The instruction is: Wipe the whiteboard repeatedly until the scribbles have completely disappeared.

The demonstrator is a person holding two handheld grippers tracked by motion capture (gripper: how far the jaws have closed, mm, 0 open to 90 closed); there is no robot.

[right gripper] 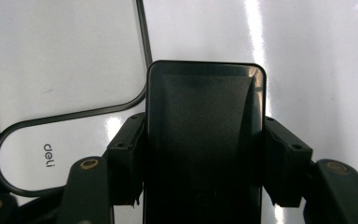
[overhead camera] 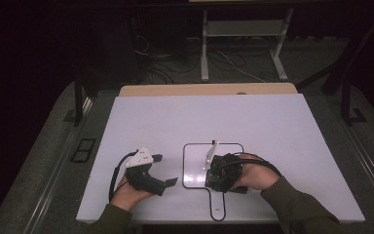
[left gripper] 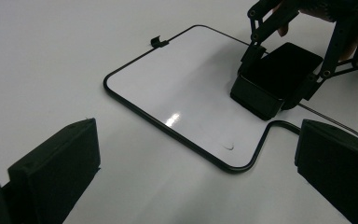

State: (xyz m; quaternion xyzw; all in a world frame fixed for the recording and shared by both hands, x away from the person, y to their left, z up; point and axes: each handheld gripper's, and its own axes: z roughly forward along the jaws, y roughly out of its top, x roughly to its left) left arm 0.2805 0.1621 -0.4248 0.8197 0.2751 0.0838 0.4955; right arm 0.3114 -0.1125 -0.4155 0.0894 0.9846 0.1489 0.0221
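Right gripper [right gripper: 205,154]: jaws clamped on both long sides of a black rectangular block with rounded corners and a matte top, likely a whiteboard eraser [right gripper: 205,140]; pads pressing, no gap on either side. In the left gripper view the same black block [left gripper: 277,77] sits flat on the surface of the small white handheld whiteboard with a thin black frame and a rounded handle tab [left gripper: 177,88], over the end nearest that tab, with the right gripper's linkage straddling it. High view puts the right gripper [overhead camera: 224,174] over the lower right part of the whiteboard [overhead camera: 195,165], which lies flat on the large white tabletop [overhead camera: 272,126]. Left gripper [overhead camera: 168,170]: jaws spread wide, holding nothing, parked on the table just left of the board, apart from it. One small dark mark [left gripper: 230,147] shows on the board near the frame by the handle corner. My read: this is the wiping step, eraser gripped and seated on the board. Next move likely calls for steady downward pressure and a sweep toward that mark; the board is unsecured, so the left gripper may need to pin the frame to stop it sliding.
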